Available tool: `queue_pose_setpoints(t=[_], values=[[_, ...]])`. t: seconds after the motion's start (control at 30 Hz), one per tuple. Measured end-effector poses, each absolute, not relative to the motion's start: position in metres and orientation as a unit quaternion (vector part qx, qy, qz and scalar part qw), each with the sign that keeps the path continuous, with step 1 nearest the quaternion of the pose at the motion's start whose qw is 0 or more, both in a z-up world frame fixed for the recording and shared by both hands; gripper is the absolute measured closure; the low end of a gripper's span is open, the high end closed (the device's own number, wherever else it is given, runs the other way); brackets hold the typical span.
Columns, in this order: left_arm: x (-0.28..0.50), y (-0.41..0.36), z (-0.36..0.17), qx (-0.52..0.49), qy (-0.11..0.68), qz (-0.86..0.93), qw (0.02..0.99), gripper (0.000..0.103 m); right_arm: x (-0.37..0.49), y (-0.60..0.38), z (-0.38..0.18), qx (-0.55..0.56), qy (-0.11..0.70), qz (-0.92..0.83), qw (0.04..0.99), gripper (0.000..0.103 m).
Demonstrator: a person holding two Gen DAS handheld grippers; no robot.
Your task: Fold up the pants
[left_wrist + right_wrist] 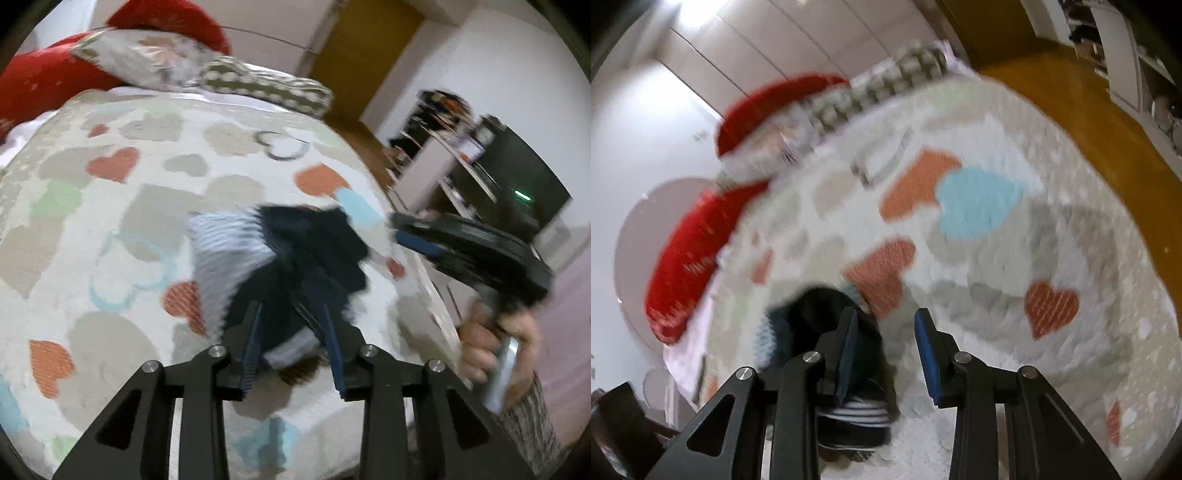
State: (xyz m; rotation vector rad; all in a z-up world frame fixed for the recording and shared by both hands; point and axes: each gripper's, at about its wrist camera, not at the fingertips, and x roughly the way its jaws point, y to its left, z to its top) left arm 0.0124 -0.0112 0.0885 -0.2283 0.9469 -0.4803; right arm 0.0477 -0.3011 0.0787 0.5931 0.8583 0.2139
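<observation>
The pants (pixel 314 251) are a dark navy heap with light blue striped parts, bunched on the heart-patterned bedspread (pixel 110 229). My left gripper (pixel 291 325) reaches over the heap's near end. Cloth lies between its fingers, but both blue pads show bare, so it is open. In the right wrist view the pants (pixel 812 314) lie low and left, partly under the left finger. My right gripper (pixel 886 332) is open over bare bedspread (pixel 997 288), with nothing between its fingers. From the left wrist view the right gripper (pixel 406 230) shows blurred at the bed's right edge, held by a hand (pixel 495 343).
Red pillows (pixel 48 81) and a grey patterned pillow (pixel 266 85) lie at the head of the bed. The bed's right edge drops to a wooden floor (pixel 1071 110). A shelf unit (pixel 443 122) and a dark screen (pixel 524 184) stand beyond it.
</observation>
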Motion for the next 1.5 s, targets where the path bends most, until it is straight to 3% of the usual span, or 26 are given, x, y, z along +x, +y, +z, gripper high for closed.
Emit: queue_pose_setpoints(t=[0.1,0.27,0.4,0.6,0.63,0.67,0.7,0.8,0.97,1.03,1.07,1.1,1.13,1.17,1.2,1.43,1.5], values=[[0.029,-0.016,0.079,-0.116,0.462,-0.219,0.852,0.072,0.048,-0.289,0.094,0.327,0.383,0.194,0.842,0.069],[0.039,-0.032,0.035,-0.082,0.512,-0.180,0.836,0.072,0.065,-0.230,0.091,0.318,0.411,0.276,0.809,0.069],[0.041,-0.026,0.028,-0.095,0.510,-0.182,0.836,0.072,0.076,-0.230,0.060,0.324,0.421,0.218,0.819,0.069],[0.042,-0.009,0.049,-0.122,0.494,-0.202,0.837,0.071,0.062,-0.295,0.013,0.432,0.410,0.153,0.789,0.066],[0.043,-0.003,0.053,-0.129,0.485,-0.201,0.841,0.069,0.058,-0.302,0.015,0.432,0.402,0.148,0.794,0.055],[0.047,0.005,0.056,-0.142,0.478,-0.201,0.843,0.058,0.052,-0.309,0.018,0.427,0.393,0.137,0.803,0.041],[0.050,0.009,0.057,-0.152,0.476,-0.199,0.843,0.042,0.050,-0.314,0.019,0.426,0.387,0.135,0.806,0.037],[0.063,0.027,0.048,-0.210,0.474,-0.199,0.832,0.023,0.047,-0.318,0.016,0.438,0.384,0.161,0.797,0.035],[0.095,0.016,0.016,-0.236,0.521,-0.233,0.786,0.014,0.054,-0.288,0.003,0.413,0.414,0.206,0.785,0.034],[0.102,0.004,0.006,-0.234,0.544,-0.240,0.769,0.014,0.062,-0.269,-0.003,0.388,0.432,0.209,0.787,0.034],[0.104,-0.001,0.006,-0.228,0.546,-0.234,0.772,0.024,0.066,-0.263,-0.006,0.376,0.436,0.200,0.793,0.036],[0.106,-0.005,0.007,-0.229,0.544,-0.243,0.770,0.051,0.068,-0.258,-0.006,0.368,0.439,0.194,0.797,0.040],[0.108,-0.007,0.008,-0.229,0.548,-0.249,0.765,0.056,0.070,-0.257,-0.005,0.367,0.440,0.194,0.796,0.059],[0.110,-0.006,0.012,-0.230,0.545,-0.246,0.768,0.057,0.073,-0.257,-0.004,0.378,0.442,0.205,0.787,0.068],[0.111,-0.005,0.015,-0.234,0.539,-0.248,0.770,0.062,0.074,-0.258,-0.003,0.380,0.440,0.206,0.787,0.068],[0.148,0.005,0.048,-0.223,0.504,-0.230,0.802,0.062,0.099,-0.244,0.034,0.337,0.414,0.214,0.818,0.070],[0.165,0.009,0.050,-0.215,0.499,-0.198,0.816,0.050,0.114,-0.239,0.038,0.337,0.411,0.214,0.820,0.067]])
